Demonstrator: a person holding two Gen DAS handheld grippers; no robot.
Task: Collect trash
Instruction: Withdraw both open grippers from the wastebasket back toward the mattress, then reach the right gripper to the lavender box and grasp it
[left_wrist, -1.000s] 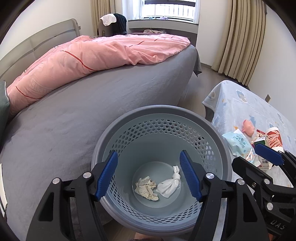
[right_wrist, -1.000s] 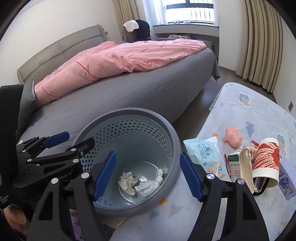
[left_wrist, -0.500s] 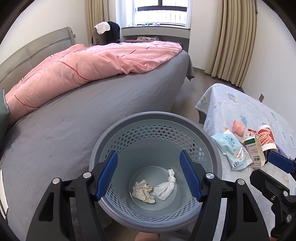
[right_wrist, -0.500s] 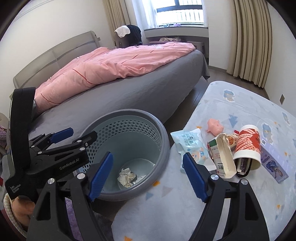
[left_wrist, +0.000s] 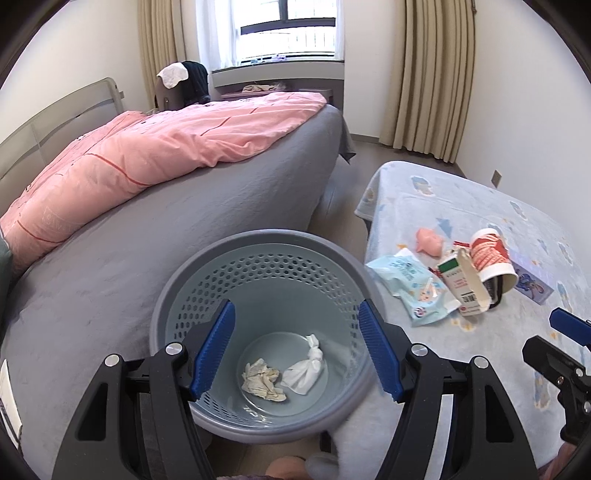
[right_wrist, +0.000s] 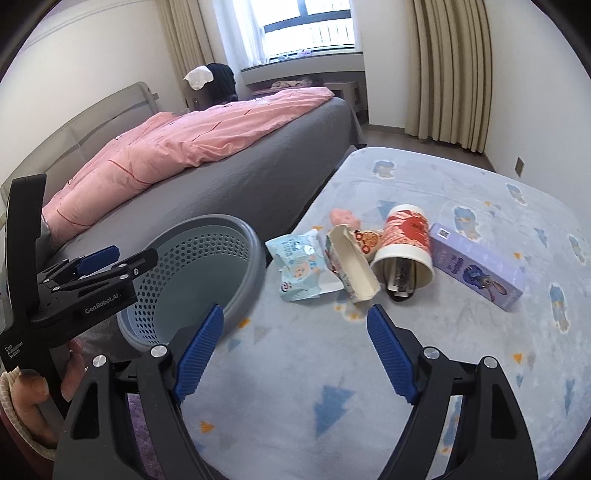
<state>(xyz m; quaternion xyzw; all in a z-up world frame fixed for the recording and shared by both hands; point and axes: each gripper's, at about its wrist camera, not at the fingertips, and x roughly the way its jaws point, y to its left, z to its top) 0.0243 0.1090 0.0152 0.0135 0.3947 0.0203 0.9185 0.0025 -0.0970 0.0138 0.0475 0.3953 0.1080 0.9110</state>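
Below the middle of the right wrist view, the right gripper (right_wrist: 295, 332) hangs over the pale blue patterned blanket (right_wrist: 480, 192) with nothing between its blue pads; its jaws are opening. Just above it, around the centre of that frame, lies the trash that remains to collect: a light blue plastic wipes packet (right_wrist: 297, 267), an opened white milk carton (right_wrist: 351, 264) on its side, a red-and-white paper cup (right_wrist: 404, 242) tipped over with dark wrappers in its mouth, a small pink crumpled lump (right_wrist: 345, 218) behind them, and a long lilac cardboard box (right_wrist: 476, 266) to the right.

At the lower centre of the left wrist view, the left gripper (left_wrist: 295, 350) is spread and empty, poised over the round grey-blue perforated plastic basket (left_wrist: 221, 258), whose floor already holds a crumpled beige tissue (left_wrist: 263, 380) and a knotted white tissue (left_wrist: 306, 367).

The step in hand looks like a reach for the next piece. The carton seems the nearest target, and its open flap would crush easily, so I would close across the firm body rather than the torn end. The items touch one another, so coming down from the near side should avoid nudging the cup, which could roll. The basket rim sits just beside the blanket edge at the left of the right view, making the carry short; release only once well over the opening.
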